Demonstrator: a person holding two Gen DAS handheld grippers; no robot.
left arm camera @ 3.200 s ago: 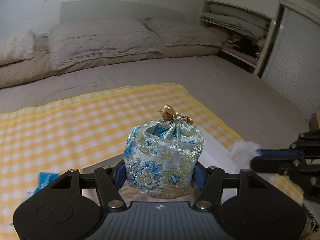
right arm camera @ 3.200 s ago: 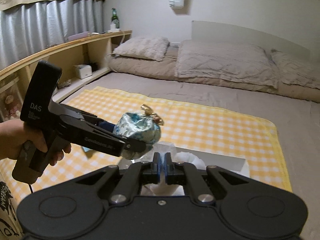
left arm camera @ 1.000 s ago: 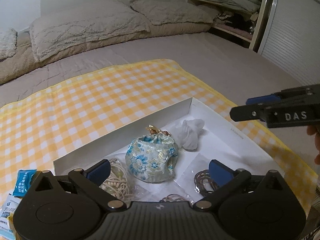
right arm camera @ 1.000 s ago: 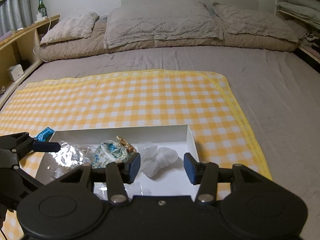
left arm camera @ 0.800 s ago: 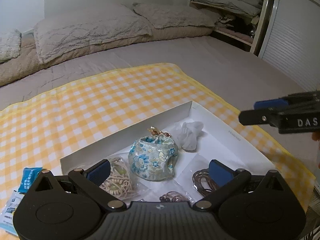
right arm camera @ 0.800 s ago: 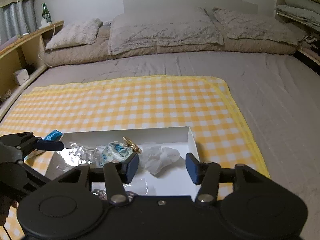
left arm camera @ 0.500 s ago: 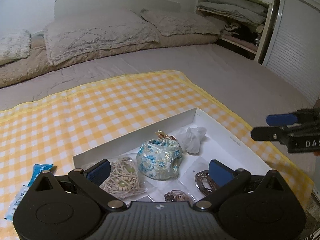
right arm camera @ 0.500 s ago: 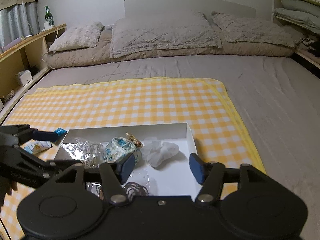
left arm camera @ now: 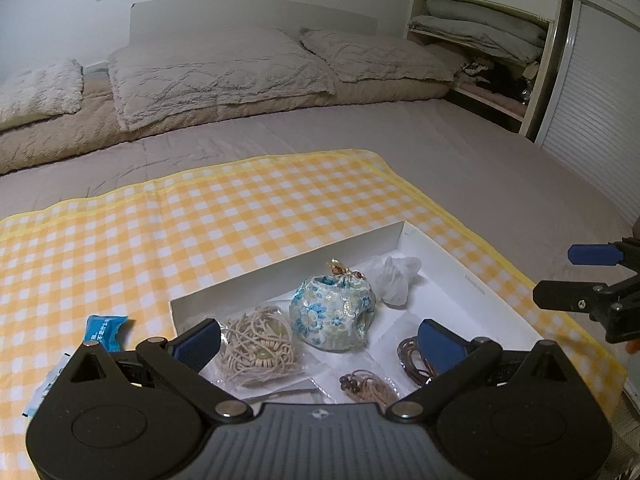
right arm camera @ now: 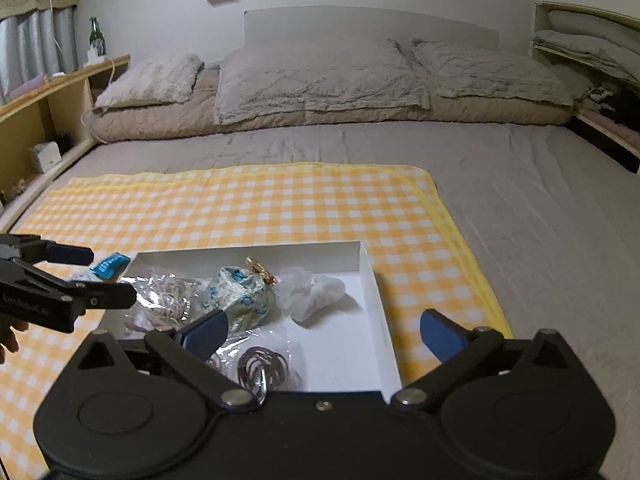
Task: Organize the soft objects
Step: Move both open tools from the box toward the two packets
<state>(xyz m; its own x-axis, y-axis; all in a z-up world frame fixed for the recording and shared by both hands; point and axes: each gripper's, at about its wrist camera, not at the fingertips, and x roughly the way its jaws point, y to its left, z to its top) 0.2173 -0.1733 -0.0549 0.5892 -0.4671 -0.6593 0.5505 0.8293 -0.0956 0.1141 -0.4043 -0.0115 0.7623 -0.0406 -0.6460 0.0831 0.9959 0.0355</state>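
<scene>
A shallow white box [left arm camera: 476, 280] [right arm camera: 376, 292] lies on a yellow checked blanket [left arm camera: 220, 216] [right arm camera: 260, 204]. In it sit a blue floral brocade pouch [left arm camera: 332, 312] [right arm camera: 240, 294], a crumpled white cloth [left arm camera: 394, 280] [right arm camera: 312, 290], a bagged beige cord bundle [left arm camera: 260, 346] [right arm camera: 168, 292] and dark cord coils [left arm camera: 410, 354] [right arm camera: 262, 366]. My left gripper [left arm camera: 318, 338] is open and empty, above the box's near side. My right gripper [right arm camera: 324, 330] is open and empty, above the box's near right part. Each gripper also shows at the edge of the other's view.
A blue packet [left arm camera: 105, 327] [right arm camera: 109, 262] lies on the blanket left of the box. Grey pillows [left arm camera: 216, 68] [right arm camera: 316, 76] line the head of the bed. A wooden shelf [right arm camera: 60, 92] runs along the left, and a closet with bedding [left arm camera: 480, 48] stands on the right.
The left gripper let go of the pouch, which now lies in the box beside the white cloth. Both grippers opened and have drawn back and up from the box.
</scene>
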